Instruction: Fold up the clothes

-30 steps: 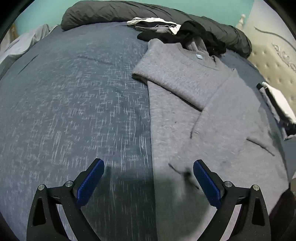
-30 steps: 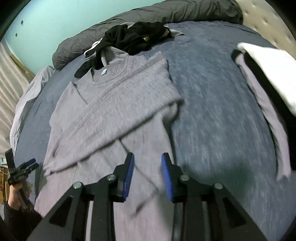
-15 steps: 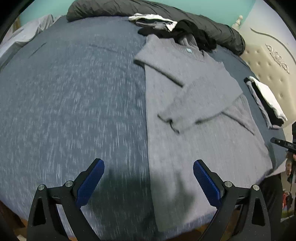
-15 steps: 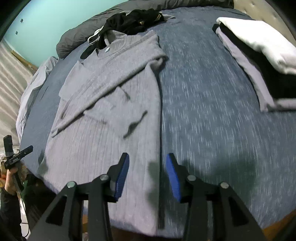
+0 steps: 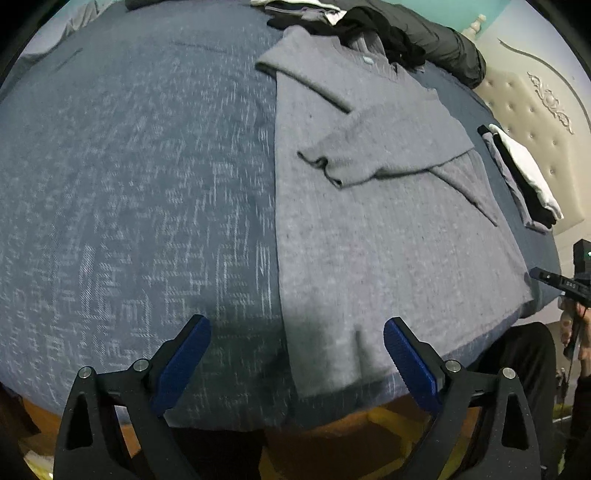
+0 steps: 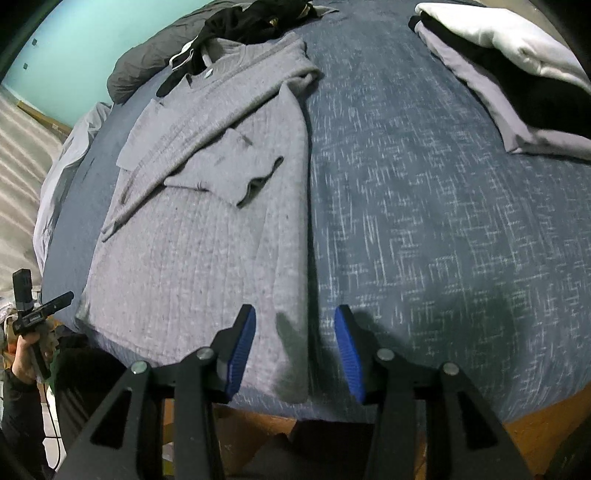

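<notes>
A grey knitted sweater [image 5: 369,221] lies flat on the bed, collar at the far end and both sleeves folded across its chest. Its hem runs along the near edge of the mattress. My left gripper [image 5: 297,326] hovers above the hem's left corner. Its jaws are wide and closing, and the pads touch no cloth. In the right wrist view the same sweater [image 6: 192,277] fills the left half. My right gripper [image 6: 295,314] stands open over the hem's right corner, with the side edge of the cloth below the gap and nothing gripped.
The blue bedspread [image 5: 129,184] lies bare to the left of the sweater. A folded stack of clothes [image 6: 517,74] sits at the right near the tufted headboard [image 5: 535,110]. Black garments [image 6: 251,22] and a dark duvet [image 5: 450,48] lie at the far end. The wooden bed edge [image 6: 258,417] is below.
Both grippers drew back from the sweater's middle to its hem at the near bed edge. The right jaws widened. A sleeve that was being laid now rests across the chest.
</notes>
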{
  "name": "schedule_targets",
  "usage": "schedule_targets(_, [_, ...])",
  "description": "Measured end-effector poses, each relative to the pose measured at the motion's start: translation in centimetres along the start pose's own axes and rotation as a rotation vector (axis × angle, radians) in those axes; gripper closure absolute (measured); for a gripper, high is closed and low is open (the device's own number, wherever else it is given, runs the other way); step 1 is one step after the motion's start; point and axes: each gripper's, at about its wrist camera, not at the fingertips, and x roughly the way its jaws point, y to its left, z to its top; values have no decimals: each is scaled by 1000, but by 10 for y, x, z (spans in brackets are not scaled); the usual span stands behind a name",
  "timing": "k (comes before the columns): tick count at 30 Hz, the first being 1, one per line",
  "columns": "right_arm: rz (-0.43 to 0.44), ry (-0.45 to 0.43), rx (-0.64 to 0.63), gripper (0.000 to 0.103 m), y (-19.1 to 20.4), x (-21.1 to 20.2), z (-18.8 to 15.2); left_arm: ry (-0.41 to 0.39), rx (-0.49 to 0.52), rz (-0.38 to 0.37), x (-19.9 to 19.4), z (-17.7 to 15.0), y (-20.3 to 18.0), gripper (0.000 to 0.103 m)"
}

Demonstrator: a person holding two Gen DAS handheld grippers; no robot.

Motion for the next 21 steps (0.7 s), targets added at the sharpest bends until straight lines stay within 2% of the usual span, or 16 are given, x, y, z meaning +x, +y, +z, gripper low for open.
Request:
schedule_targets(6, [0, 9, 11, 58, 1, 3, -3, 38, 7, -15, 10, -5, -1, 33])
schedule_targets(8, [1, 11, 14, 58, 1, 3, -4, 47, 5, -22, 14, -4, -1, 37])
schedule_targets(11, [-8, 21, 18, 58, 0, 5, -6, 61, 2, -31, 20, -3, -1, 49])
schedule_targets(16, [0, 44, 22, 58, -3, 9, -10, 72, -8, -61, 26, -5, -1, 59])
schedule_targets(20, [13, 73, 2, 58, 3, 15, -18, 76, -2, -80, 26, -6, -4, 72])
schedule_targets(21, [13, 79, 0, 58, 4, 16, -19, 77, 0, -82, 26, -6, -5, 73])
